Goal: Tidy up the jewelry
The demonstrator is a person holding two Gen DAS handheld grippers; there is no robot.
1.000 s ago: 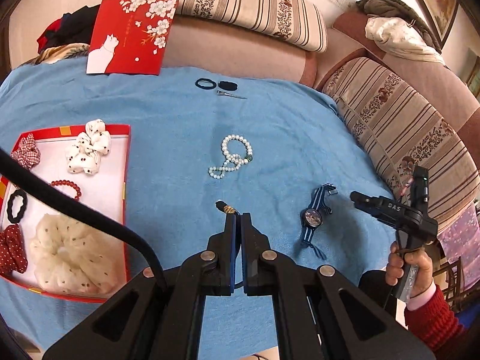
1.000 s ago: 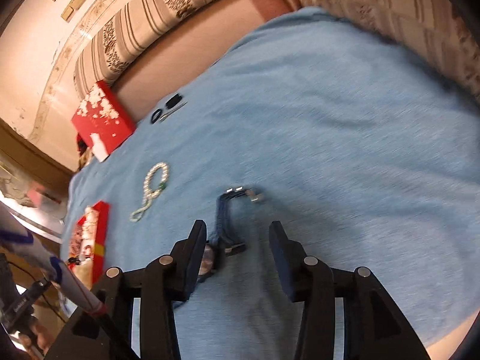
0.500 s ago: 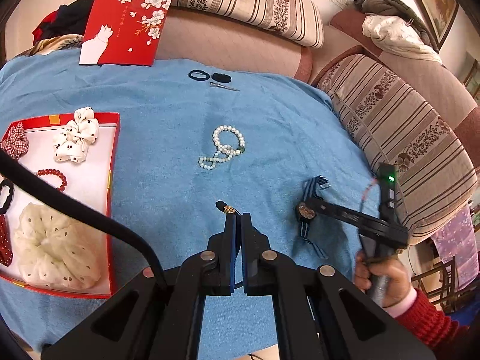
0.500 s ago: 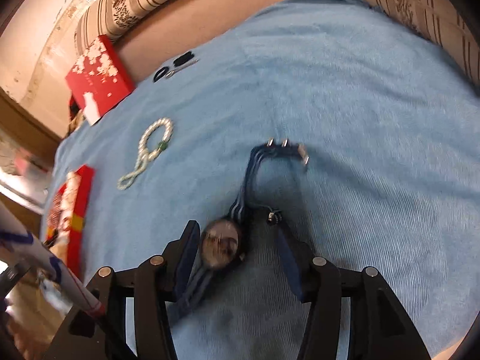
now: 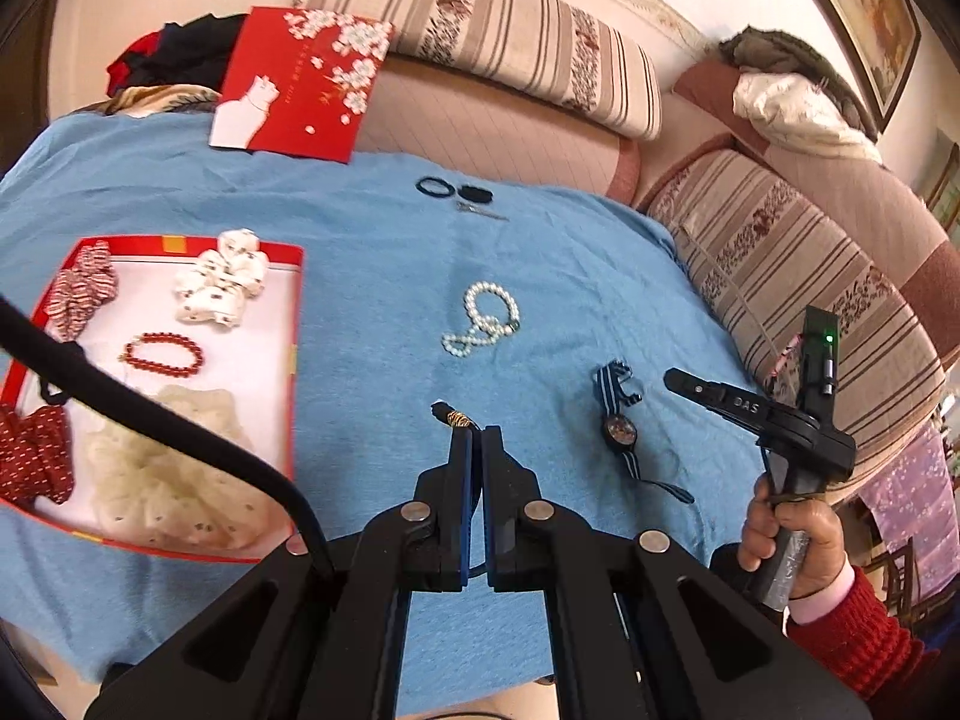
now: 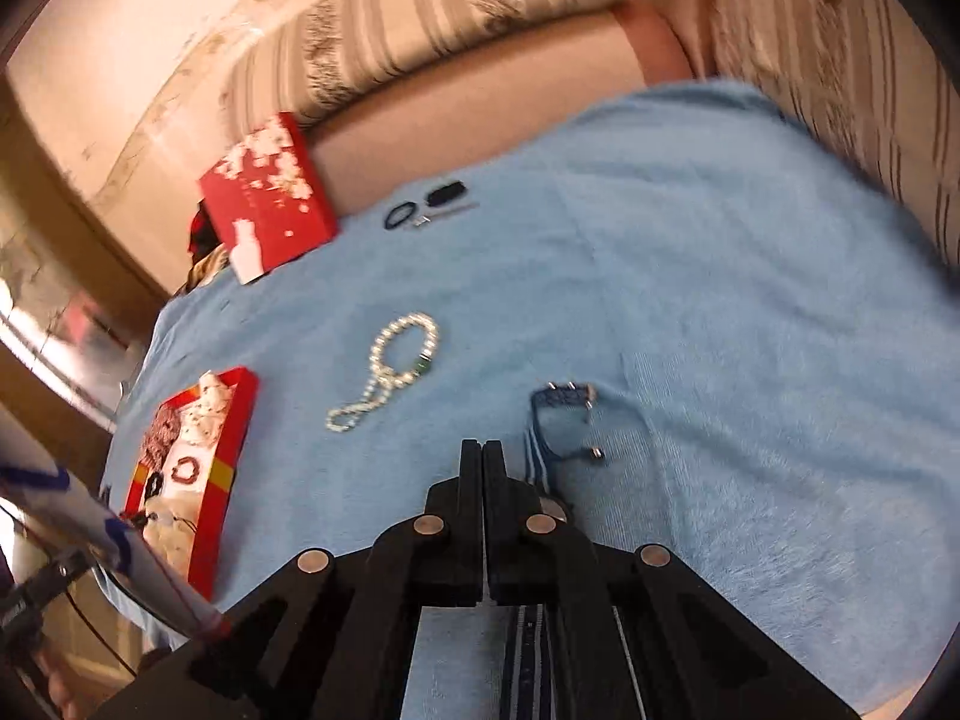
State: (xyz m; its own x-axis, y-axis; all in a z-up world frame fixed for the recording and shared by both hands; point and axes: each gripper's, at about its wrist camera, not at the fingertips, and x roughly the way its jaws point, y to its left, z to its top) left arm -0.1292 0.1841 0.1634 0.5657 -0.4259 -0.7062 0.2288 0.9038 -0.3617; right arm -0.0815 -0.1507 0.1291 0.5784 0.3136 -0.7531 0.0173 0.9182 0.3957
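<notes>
Blue cloth (image 5: 372, 276): right hand-held gripper (image 6: 483, 449) just snapped closed empty (watch (image 5: 618, 429) beside it); left hand-held gripper (image 5: 474, 437) pinches a black-gold trinket (image 5: 451, 416).

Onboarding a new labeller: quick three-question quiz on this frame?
1. True or false: the pearl strand lies in the red box.
2. The red bead bracelet is: A in the red box, B on the blue cloth, C in the left gripper.
3. What is the left gripper shut on?
Key: 1 false, it lies on the blue cloth; 2 A; 3 a small dark gold-banded piece.
</notes>
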